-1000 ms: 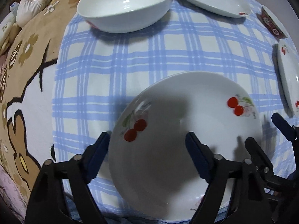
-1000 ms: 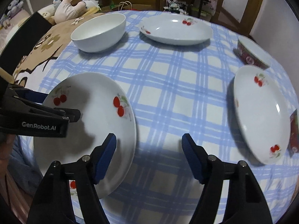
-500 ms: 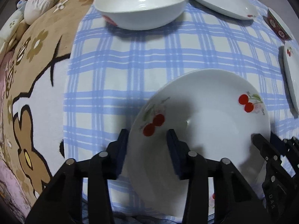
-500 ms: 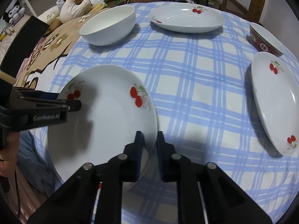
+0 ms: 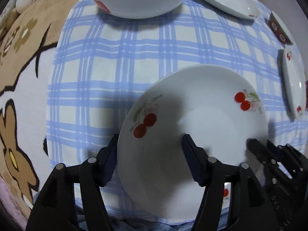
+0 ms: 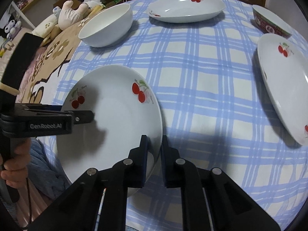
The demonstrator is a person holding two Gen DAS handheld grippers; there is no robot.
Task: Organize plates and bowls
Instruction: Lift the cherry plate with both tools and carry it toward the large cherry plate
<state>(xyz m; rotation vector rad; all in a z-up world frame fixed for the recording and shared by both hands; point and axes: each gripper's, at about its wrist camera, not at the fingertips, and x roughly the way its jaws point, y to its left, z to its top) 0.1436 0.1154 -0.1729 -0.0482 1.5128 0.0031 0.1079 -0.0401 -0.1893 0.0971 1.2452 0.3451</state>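
Note:
A white plate with red cherries [image 5: 202,127] lies near the front edge of the blue plaid tablecloth [image 5: 119,61]. My left gripper [image 5: 150,137] straddles the plate's left rim, one finger outside it and one over the inside. Its jaws are opening and the pads do not press on the plate. My right gripper [image 6: 154,138] is shut on the same plate's [image 6: 115,119] right rim. The right gripper's fingers [image 5: 258,148] show at the plate's right edge in the left wrist view. The left gripper [image 6: 77,117] is at the left in the right wrist view.
A white bowl [image 6: 105,25] stands at the back left, and an oval cherry dish [image 6: 186,7] behind the middle. A second cherry plate [image 6: 284,82] and a red patterned bowl [image 6: 271,23] are on the right. A brown flowered blanket [image 5: 25,44] and plush toy [image 6: 71,15] lie left.
My right gripper went from open to shut on the cherry plate's right rim. My left gripper narrowed around the left rim, then widened again.

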